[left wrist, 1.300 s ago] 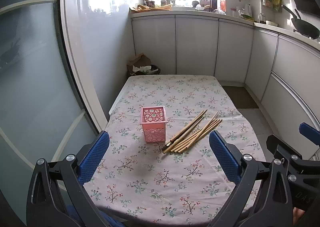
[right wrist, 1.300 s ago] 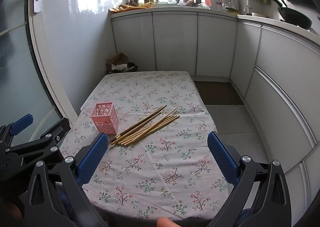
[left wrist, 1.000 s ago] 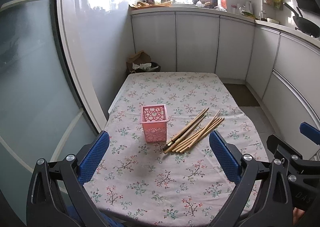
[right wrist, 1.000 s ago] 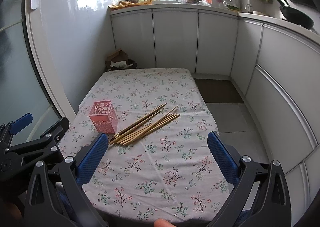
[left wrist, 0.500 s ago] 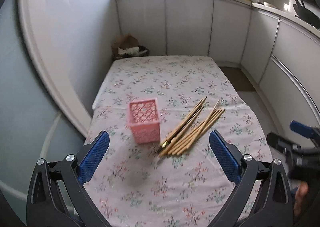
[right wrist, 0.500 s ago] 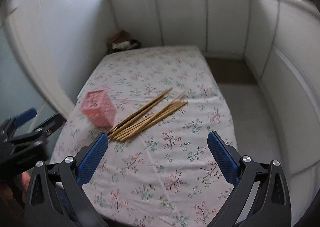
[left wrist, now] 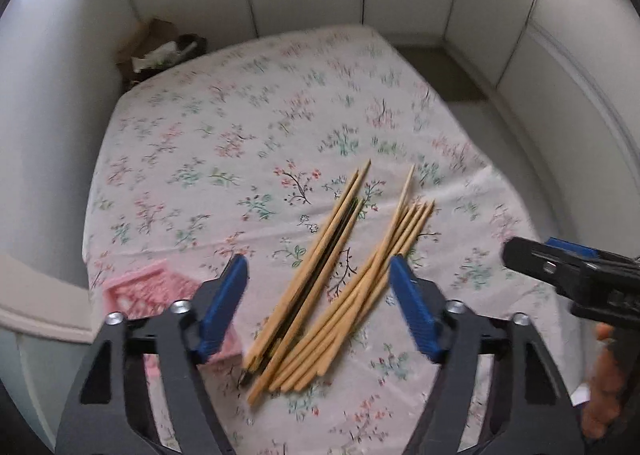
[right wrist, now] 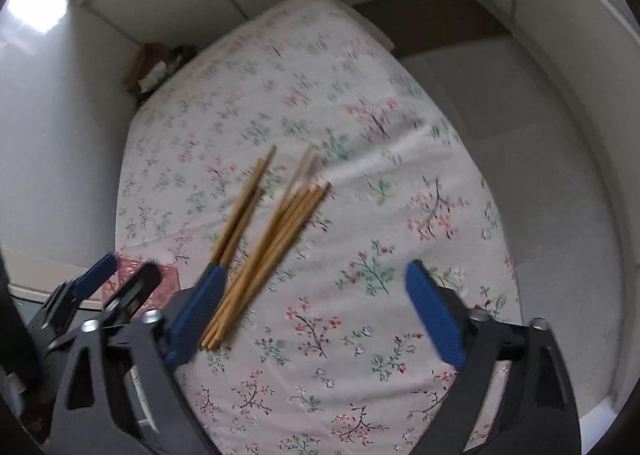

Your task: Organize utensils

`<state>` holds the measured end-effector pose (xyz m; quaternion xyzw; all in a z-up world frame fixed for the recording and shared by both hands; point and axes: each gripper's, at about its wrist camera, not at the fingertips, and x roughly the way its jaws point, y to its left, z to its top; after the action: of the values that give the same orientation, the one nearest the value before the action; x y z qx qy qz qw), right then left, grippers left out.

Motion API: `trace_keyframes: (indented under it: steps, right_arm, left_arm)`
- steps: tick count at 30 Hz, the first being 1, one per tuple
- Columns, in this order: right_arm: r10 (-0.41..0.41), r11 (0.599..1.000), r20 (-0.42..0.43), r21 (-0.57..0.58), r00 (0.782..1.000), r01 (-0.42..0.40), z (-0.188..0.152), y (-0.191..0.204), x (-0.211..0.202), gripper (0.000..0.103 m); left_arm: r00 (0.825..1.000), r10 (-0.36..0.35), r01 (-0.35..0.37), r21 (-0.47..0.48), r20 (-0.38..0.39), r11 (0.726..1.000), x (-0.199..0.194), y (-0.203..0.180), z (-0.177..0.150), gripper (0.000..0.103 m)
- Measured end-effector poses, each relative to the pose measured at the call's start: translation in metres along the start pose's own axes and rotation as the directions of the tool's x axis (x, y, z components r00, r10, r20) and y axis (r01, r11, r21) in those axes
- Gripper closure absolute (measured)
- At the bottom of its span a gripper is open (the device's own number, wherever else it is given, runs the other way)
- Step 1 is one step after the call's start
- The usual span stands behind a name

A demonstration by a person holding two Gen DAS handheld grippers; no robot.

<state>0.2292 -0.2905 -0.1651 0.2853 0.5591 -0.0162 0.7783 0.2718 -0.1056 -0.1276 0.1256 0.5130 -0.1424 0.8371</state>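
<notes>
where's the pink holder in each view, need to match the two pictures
Left wrist: the pink holder sits at lower left, partly behind the left gripper's left finger.
Right wrist: a corner of it shows at lower left, mostly hidden by the left gripper.
Shared landmark: the chopsticks, lying just right of the holder in both.

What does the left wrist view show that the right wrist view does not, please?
Only the left wrist view shows the dark chopstick lying among the light wooden ones, and the right claw from its side. Only the right wrist view shows the grey floor tiles beside the table. Both share the bundle of wooden chopsticks, the pink perforated plastic basket, the floral tablecloth and the open left claw.
</notes>
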Motion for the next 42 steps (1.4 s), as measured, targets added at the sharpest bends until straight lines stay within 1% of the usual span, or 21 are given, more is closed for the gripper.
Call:
trace_keyframes:
  steps: [1, 3, 4, 5, 6, 8, 12, 13, 14, 16, 19, 21, 25, 30, 33, 34, 35, 37, 39, 41, 42]
  right_arm:
    - [0.008, 1.000, -0.005, 0.016, 1.000, -0.008, 0.003, -0.003, 0.002, 0.029]
    - [0.017, 0.999, -0.010, 0.031, 1.000, -0.017, 0.007, -0.009, 0.005, 0.033]
    - [0.026, 0.999, -0.019, 0.035, 0.999, -0.025, 0.008, -0.010, 0.008, 0.037]
    - [0.041, 0.998, -0.029, 0.043, 0.999, -0.039, 0.009, -0.012, 0.009, 0.040]
    - [0.051, 0.998, -0.032, 0.046, 0.998, -0.049, 0.010, -0.014, 0.012, 0.041]
    - [0.087, 0.995, -0.044, 0.053, 0.995, -0.085, 0.012, -0.015, 0.016, 0.051]
    - [0.083, 0.996, -0.044, 0.045, 0.996, -0.081, 0.013, -0.014, 0.019, 0.052]
    - [0.082, 0.996, -0.043, 0.044, 0.996, -0.080, 0.012, -0.014, 0.020, 0.052]
    - [0.081, 0.996, -0.044, 0.043, 0.996, -0.079, 0.013, -0.013, 0.020, 0.052]
    - [0.081, 0.996, -0.045, 0.039, 0.996, -0.079, 0.013, -0.012, 0.021, 0.052]
    - [0.083, 0.996, -0.047, 0.028, 0.995, -0.082, 0.015, -0.010, 0.022, 0.052]
    - [0.083, 0.996, -0.050, 0.021, 0.995, -0.082, 0.016, -0.009, 0.024, 0.052]
    - [0.074, 0.997, -0.059, 0.014, 0.996, -0.073, 0.015, -0.009, 0.027, 0.052]
    - [0.049, 0.999, -0.066, 0.002, 0.997, -0.049, 0.014, -0.009, 0.032, 0.052]
    - [0.042, 0.999, -0.075, -0.028, 0.996, -0.044, 0.012, -0.002, 0.035, 0.052]
    - [0.036, 0.998, -0.075, -0.041, 0.997, -0.039, 0.012, 0.001, 0.036, 0.052]
    - [0.024, 0.998, -0.076, -0.064, 0.997, -0.028, 0.011, 0.004, 0.038, 0.052]
    - [0.002, 0.996, -0.084, -0.092, 0.996, -0.009, 0.009, 0.008, 0.043, 0.052]
    - [-0.012, 0.995, -0.085, -0.101, 0.996, 0.003, 0.009, 0.009, 0.048, 0.052]
    - [-0.022, 0.993, -0.089, -0.120, 0.996, 0.011, 0.010, 0.011, 0.053, 0.059]
    - [-0.025, 0.992, -0.090, -0.126, 0.996, 0.013, 0.010, 0.012, 0.054, 0.061]
  left_arm:
    - [1.000, 0.014, -0.013, 0.018, -0.012, 1.000, 0.011, -0.003, 0.003, 0.040]
    - [0.999, 0.034, -0.033, 0.041, -0.041, 0.999, 0.030, -0.006, 0.006, 0.045]
    - [0.997, 0.041, -0.038, 0.053, -0.060, 0.998, 0.041, -0.007, 0.008, 0.049]
    - [0.996, 0.042, -0.038, 0.062, -0.074, 0.997, 0.051, -0.008, 0.010, 0.053]
    - [0.996, 0.041, -0.036, 0.065, -0.079, 0.997, 0.056, -0.009, 0.012, 0.055]
    - [0.996, 0.029, -0.022, 0.076, -0.088, 0.997, 0.068, -0.010, 0.014, 0.066]
    - [0.990, 0.029, -0.017, 0.085, -0.138, 0.996, 0.097, -0.009, 0.018, 0.079]
    - [0.987, 0.026, -0.015, 0.073, -0.157, 0.997, 0.104, -0.006, 0.017, 0.086]
    - [0.984, 0.019, -0.008, 0.065, -0.175, 0.998, 0.110, -0.003, 0.017, 0.089]
    - [0.988, 0.015, -0.005, 0.064, -0.156, 0.998, 0.112, -0.002, 0.019, 0.092]
    - [0.987, -0.009, 0.016, 0.041, -0.158, 0.999, 0.111, 0.002, 0.020, 0.094]
    - [0.986, -0.043, 0.048, 0.024, -0.160, 0.999, 0.109, 0.003, 0.019, 0.095]
    - [0.978, -0.119, 0.112, -0.049, -0.173, 0.992, 0.104, 0.011, 0.014, 0.097]
    - [0.981, -0.107, 0.102, -0.040, -0.162, 0.994, 0.099, 0.013, 0.006, 0.097]
    - [0.979, -0.126, 0.118, -0.061, -0.163, 0.991, 0.100, 0.016, 0.007, 0.097]
    - [0.980, -0.121, 0.115, -0.047, -0.159, 0.992, 0.101, 0.014, 0.006, 0.097]
    - [0.983, -0.093, 0.093, -0.010, -0.159, 0.996, 0.102, 0.009, 0.006, 0.097]
    - [0.988, -0.052, 0.057, 0.032, -0.146, 0.998, 0.101, -0.001, 0.003, 0.096]
    - [0.987, -0.047, 0.053, 0.031, -0.154, 0.998, 0.104, -0.002, 0.005, 0.096]
    - [0.986, -0.055, 0.058, 0.017, -0.155, 0.998, 0.105, -0.002, 0.006, 0.096]
    - [0.987, -0.050, 0.053, 0.013, -0.154, 0.999, 0.103, -0.001, 0.007, 0.097]
